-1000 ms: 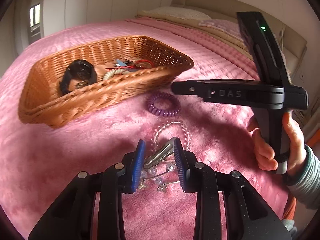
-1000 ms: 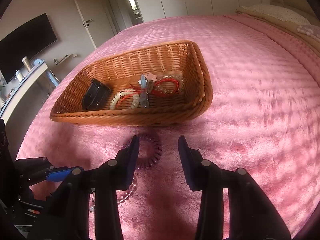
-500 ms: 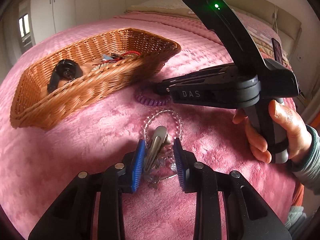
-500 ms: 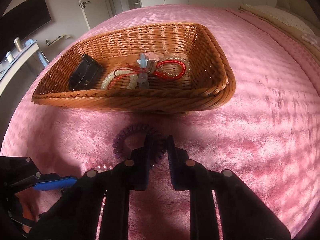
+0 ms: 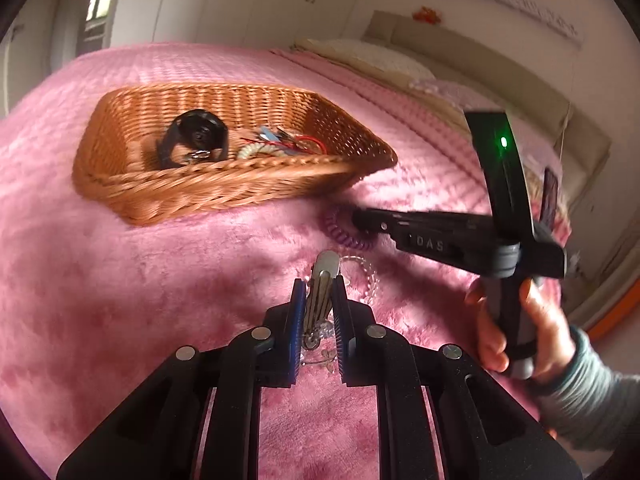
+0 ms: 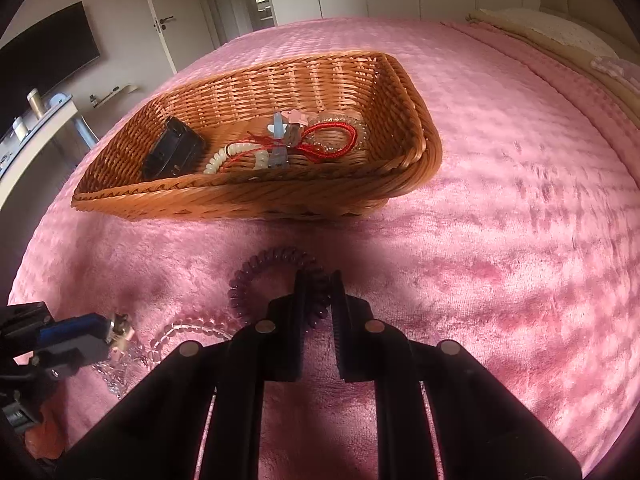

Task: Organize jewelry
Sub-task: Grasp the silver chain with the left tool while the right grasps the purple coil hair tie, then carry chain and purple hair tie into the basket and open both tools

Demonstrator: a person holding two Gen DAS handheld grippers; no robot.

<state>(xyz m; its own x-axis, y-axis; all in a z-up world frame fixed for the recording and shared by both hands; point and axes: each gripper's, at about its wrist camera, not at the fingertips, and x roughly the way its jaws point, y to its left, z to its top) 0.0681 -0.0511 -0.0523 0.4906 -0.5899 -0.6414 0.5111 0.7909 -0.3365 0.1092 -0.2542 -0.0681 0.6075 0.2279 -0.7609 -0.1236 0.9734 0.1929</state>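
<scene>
A wicker basket sits on the pink bedspread and holds a black watch, a white bead bracelet and a red cord. My left gripper is shut on a silver hair clip, with small dangling pieces below it. A clear bead bracelet lies just beyond. My right gripper is shut on the purple spiral hair tie, near the basket's front wall.
The pink plush bedspread spreads on all sides. Pillows and a headboard are at the far end. A TV and a white shelf stand at the left of the room.
My left gripper closed on the silver hair clip and lifted it off the bedspread. My right gripper stayed shut on the purple hair tie and rose slightly with it.
</scene>
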